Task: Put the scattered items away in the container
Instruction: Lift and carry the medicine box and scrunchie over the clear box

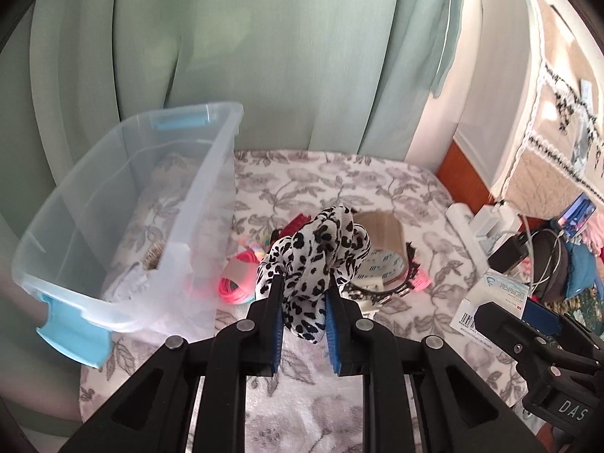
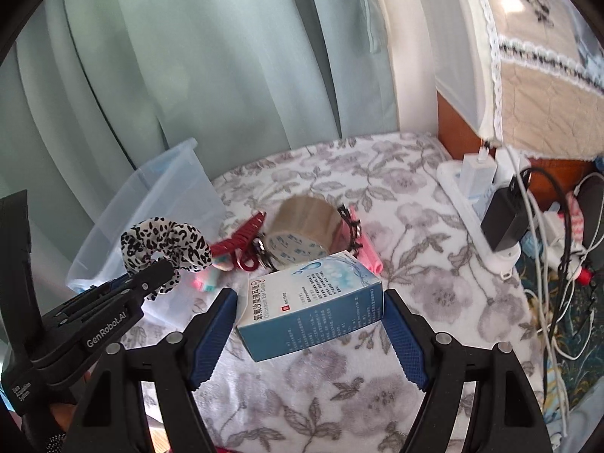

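Clear bin [image 1: 124, 204] rim left, left gripper [image 1: 304, 290] pinching scrunchie [image 1: 321, 249], right gripper [image 2: 309, 324] clamping box [image 2: 313, 309].

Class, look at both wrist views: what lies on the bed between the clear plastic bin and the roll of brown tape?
Between the bin and the tape roll lie a red hair claw and small pink bits, clearest in the right wrist view.

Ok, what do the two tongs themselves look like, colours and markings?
Both are black plastic linkage frames with round silver pivot pins and ribbed blue pads. The left tongs carry white "GenRobot.AI" lettering on the side; the right tongs show white "DAS" lettering.
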`<act>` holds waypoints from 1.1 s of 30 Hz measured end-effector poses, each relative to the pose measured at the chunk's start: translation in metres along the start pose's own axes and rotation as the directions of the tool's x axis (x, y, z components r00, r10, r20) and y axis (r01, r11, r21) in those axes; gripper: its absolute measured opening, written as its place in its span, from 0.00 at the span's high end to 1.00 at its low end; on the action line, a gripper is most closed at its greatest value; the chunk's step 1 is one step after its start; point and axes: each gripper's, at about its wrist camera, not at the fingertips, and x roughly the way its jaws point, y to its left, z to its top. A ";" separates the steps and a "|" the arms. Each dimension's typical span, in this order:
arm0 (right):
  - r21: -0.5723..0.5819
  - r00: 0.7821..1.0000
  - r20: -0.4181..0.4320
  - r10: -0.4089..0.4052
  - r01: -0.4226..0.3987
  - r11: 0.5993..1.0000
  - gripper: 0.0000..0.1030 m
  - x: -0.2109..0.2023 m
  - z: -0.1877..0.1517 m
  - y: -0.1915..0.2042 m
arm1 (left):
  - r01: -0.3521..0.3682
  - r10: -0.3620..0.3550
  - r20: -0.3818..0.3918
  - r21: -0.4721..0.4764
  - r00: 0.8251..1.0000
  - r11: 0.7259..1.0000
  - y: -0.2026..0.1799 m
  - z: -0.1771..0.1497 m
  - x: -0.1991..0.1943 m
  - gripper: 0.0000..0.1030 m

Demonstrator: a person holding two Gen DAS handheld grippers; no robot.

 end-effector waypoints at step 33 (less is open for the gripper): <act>-0.221 0.970 0.164 0.177 -0.139 0.965 0.23 -0.058 0.065 0.150 | -0.013 0.074 0.244 -0.244 0.967 0.970 0.138 0.044 -0.093 0.81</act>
